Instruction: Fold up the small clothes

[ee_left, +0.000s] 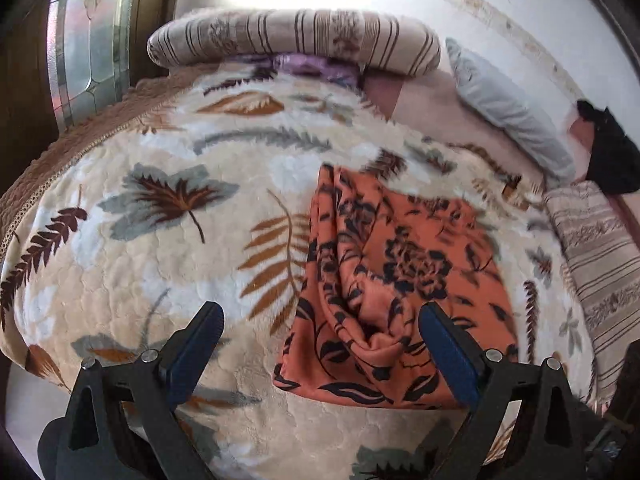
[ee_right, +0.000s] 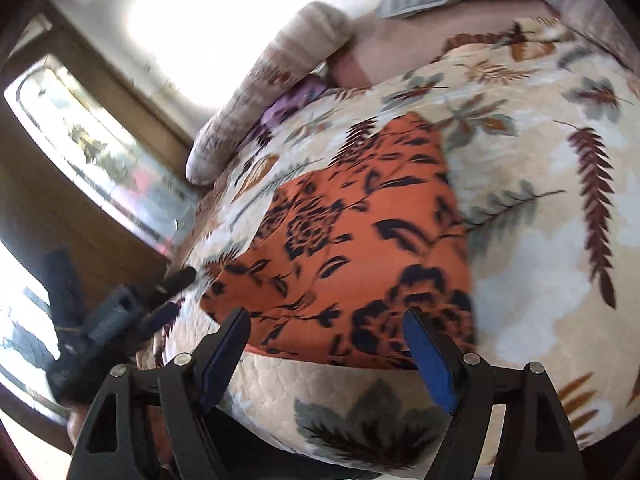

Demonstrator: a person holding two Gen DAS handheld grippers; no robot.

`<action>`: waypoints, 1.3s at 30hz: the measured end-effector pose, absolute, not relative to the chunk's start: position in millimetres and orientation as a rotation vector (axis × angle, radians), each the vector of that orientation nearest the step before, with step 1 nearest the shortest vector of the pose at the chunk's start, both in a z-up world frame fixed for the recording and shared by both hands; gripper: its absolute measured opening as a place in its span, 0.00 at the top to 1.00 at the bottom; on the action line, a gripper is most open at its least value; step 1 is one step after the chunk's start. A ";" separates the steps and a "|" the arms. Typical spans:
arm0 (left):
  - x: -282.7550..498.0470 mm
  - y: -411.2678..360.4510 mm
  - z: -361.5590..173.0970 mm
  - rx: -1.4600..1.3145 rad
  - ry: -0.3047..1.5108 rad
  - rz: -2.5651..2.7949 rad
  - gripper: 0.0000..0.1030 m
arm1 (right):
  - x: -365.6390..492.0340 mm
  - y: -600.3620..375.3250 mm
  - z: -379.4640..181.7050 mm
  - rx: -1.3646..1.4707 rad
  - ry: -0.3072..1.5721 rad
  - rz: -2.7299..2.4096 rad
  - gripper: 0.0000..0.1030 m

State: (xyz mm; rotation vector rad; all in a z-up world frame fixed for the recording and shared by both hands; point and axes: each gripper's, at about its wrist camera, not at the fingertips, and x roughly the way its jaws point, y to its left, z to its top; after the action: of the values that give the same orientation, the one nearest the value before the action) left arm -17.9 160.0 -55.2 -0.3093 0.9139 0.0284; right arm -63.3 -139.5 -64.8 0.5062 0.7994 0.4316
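Observation:
An orange garment (ee_left: 400, 280) with a dark flower print lies folded on the leaf-patterned blanket (ee_left: 160, 208); its near left part is bunched into soft creases. My left gripper (ee_left: 320, 320) hovers open over the garment's near left corner, nothing pinched between its blue pads. In the right wrist view the same garment (ee_right: 352, 248) lies flat, and my right gripper (ee_right: 326, 320) stands open above its near edge, holding nothing. The left gripper (ee_right: 176, 294) shows blurred at the garment's left corner in that view.
A striped bolster (ee_left: 292, 40) lies across the bed's far end, with purple cloth (ee_left: 316, 68) under it. A grey pillow (ee_left: 508, 108), a dark item (ee_left: 612, 152) and a second striped cushion (ee_left: 596, 264) sit along the right. A window (ee_right: 92, 152) is left of the bed.

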 end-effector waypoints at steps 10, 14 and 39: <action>-17.3 189.0 -105.6 -0.423 1.044 0.074 0.44 | -29.3 -173.4 -84.6 0.647 0.852 0.543 0.21; -24.9 183.2 -86.4 -0.368 1.043 0.139 0.38 | -3.9 -170.9 -122.1 0.726 0.982 0.608 0.20; 10.5 148.8 -102.6 -0.148 0.959 0.133 0.14 | 58.8 -156.3 -126.6 0.528 1.088 0.513 0.65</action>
State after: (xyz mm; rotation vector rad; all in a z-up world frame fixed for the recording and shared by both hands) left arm 10.5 148.8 -102.6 -0.1481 0.9587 0.1328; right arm 58.8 -156.3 -126.6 0.5282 1.0885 0.5134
